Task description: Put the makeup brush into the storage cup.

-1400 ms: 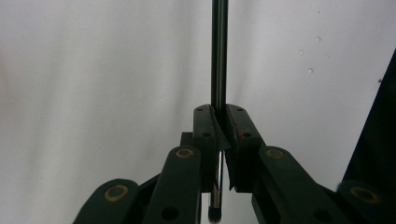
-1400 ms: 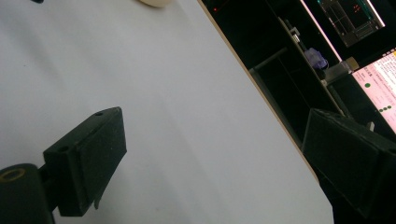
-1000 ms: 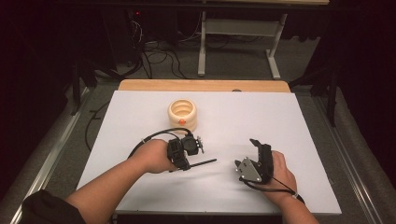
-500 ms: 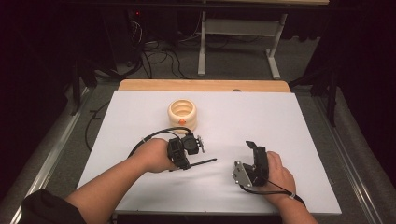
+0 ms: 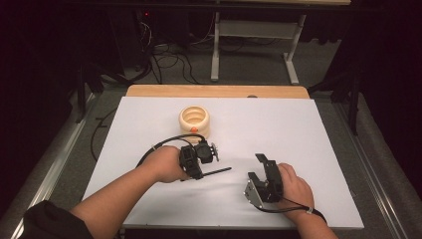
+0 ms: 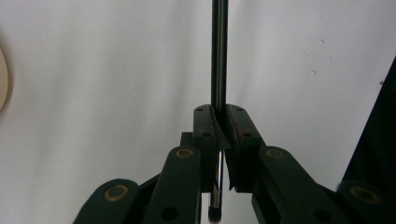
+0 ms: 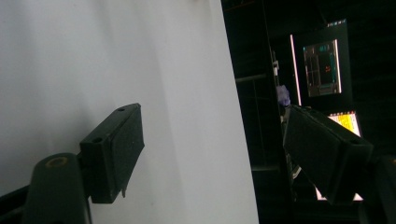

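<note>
Your left gripper (image 5: 201, 158) — jaws clenched on a thin dark rod (image 5: 215, 172), which lies level just above the white table (image 5: 298, 129) and points toward your right hand. Your right gripper (image 5: 259, 172) — jaws apart with nothing between them, and they have just been closing a little; it sits near the table's front edge, close to the rod's free end. Cream ring stack (image 5: 194, 119) — beyond the left gripper, near it but not touching.

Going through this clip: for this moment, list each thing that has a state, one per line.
Left tongs: shut on the thin dark rod.
Thin dark rod: clamped, pointing out over the white table.
Right tongs: open, nothing between them, jaws have just been closing.
Stack of pale rings: upright, untouched.
</note>
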### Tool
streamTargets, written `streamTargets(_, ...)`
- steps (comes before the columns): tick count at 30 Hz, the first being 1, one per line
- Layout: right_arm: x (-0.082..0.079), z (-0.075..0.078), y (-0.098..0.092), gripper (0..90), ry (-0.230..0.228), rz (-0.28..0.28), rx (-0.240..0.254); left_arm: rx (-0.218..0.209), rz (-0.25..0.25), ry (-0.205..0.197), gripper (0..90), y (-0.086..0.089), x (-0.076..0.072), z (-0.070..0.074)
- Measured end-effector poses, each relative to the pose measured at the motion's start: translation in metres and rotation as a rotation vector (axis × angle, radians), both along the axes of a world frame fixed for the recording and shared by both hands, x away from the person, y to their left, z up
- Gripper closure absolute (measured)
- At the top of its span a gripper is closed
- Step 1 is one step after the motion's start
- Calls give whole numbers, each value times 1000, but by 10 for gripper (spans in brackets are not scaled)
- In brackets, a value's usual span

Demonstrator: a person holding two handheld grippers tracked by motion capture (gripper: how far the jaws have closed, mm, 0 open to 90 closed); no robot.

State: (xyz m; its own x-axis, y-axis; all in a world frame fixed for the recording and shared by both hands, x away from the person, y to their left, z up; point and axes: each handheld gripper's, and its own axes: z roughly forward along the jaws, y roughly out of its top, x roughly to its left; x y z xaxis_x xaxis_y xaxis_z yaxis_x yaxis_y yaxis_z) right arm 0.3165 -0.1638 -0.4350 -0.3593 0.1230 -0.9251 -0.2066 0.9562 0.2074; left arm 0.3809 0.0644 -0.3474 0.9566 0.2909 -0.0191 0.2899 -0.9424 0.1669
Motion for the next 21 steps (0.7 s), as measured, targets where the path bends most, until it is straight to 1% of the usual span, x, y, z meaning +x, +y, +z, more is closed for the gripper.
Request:
streamTargets(2, -3, -1, 3, 268, -12, 14, -18, 2, 1, -1, 837, 0, 1, -1)
streamTargets(3, -3, -1, 3, 268, -12, 14, -18, 2, 1, -1, 837, -1, 1, -1)
streamTargets(4, -3, -1, 3, 282, -10, 30, -14, -1, 2, -3, 838, -1, 1, -1)
streamTargets(5, -5, -1, 5, 337, -21, 24, -34, 4, 1, -3, 838, -2, 2, -1)
streamTargets(7, -6, -1, 6, 351, -26, 27, -43, 5, 1, -2, 837, -2, 2, -1)
streamTargets(8, -5, -3, 7, 398, -18, 55, -56, 9, 0, -1, 838, -3, 2, 0)
streamTargets(10, -6, -4, 9, 424, -25, 61, -79, 13, -6, -1, 838, -5, 2, -1)
streamTargets(11, -7, -5, 10, 435, -17, 55, -82, 12, -5, -2, 838, -5, 2, -1)
streamTargets(12, -7, -4, 11, 447, -19, 54, -100, 13, -5, 0, 838, -6, 2, -1)
streamTargets(13, -7, -5, 12, 460, -22, 72, -112, 15, -7, 0, 837, -7, 2, -1)
streamTargets(15, -6, -5, 13, 465, -23, 78, -114, 12, -8, -2, 837, -8, 2, -2)
streamTargets(16, -7, -5, 15, 489, -26, 79, -128, 22, -12, 2, 837, -9, 2, -2)
streamTargets(17, -8, -5, 16, 496, -20, 77, -131, 24, -13, 2, 838, -10, 2, -2)
streamTargets(18, -8, -5, 17, 509, -30, 81, -141, 24, -15, 2, 838, -11, 3, -3)
streamTargets(19, -8, -6, 18, 517, -28, 81, -134, 24, -15, 2, 838, -11, 3, -3)
streamTargets(21, -8, -5, 19, 542, -27, 83, -156, 28, -17, 4, 838, -13, 3, -3)
